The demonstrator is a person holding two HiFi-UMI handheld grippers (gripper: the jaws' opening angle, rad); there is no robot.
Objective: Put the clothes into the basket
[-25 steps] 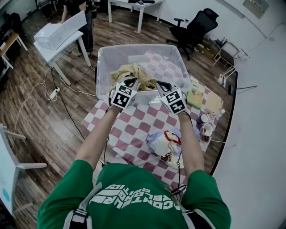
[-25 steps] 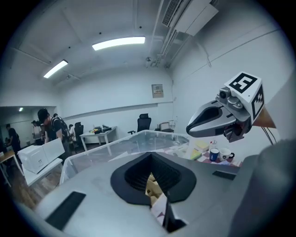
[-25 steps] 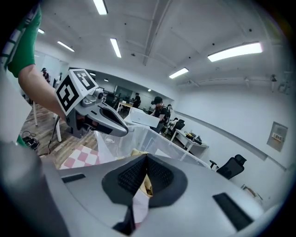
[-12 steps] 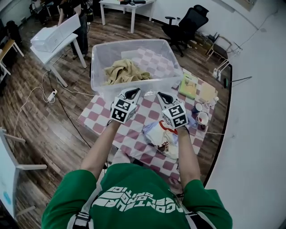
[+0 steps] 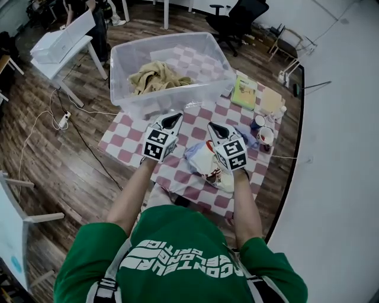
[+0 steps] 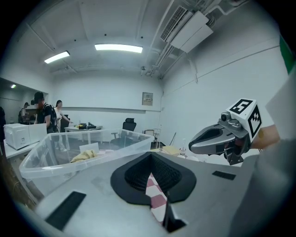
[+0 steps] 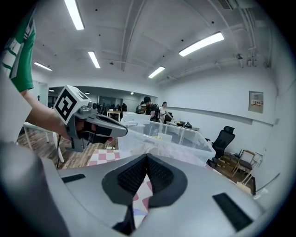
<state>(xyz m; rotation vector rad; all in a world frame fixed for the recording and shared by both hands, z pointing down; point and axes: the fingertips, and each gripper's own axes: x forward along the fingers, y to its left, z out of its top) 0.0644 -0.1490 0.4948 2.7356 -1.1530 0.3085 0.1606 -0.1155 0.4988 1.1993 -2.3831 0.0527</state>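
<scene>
A clear plastic basket [image 5: 127,97] stands at the far end of the checkered table [image 5: 127,139], with a tan garment [image 5: 155,77] lying inside. A white and pale blue bundle of clothes [image 5: 203,164] with red print lies on the table near me. My left gripper [image 5: 175,118] is shut and empty, hovering just in front of the basket's near wall. My right gripper [image 5: 211,126] is shut and empty above the bundle's far edge. The left gripper view shows the basket [image 6: 83,150], the garment [image 6: 85,156] and the right gripper [image 6: 203,140]. In the right gripper view are the left gripper [image 7: 121,130] and the basket [image 7: 175,139].
Two mugs [image 5: 264,135], a yellow-green book [image 5: 244,93] and a tan pad [image 5: 271,102] sit at the table's right edge. A white desk [image 5: 62,50] stands to the left, an office chair [image 5: 237,15] behind the basket, and cables [image 5: 65,118] lie on the wooden floor.
Both grippers have drawn back from the basket's front rim toward me and a little lower. They stay shut. The right one now hangs over the bundle.
</scene>
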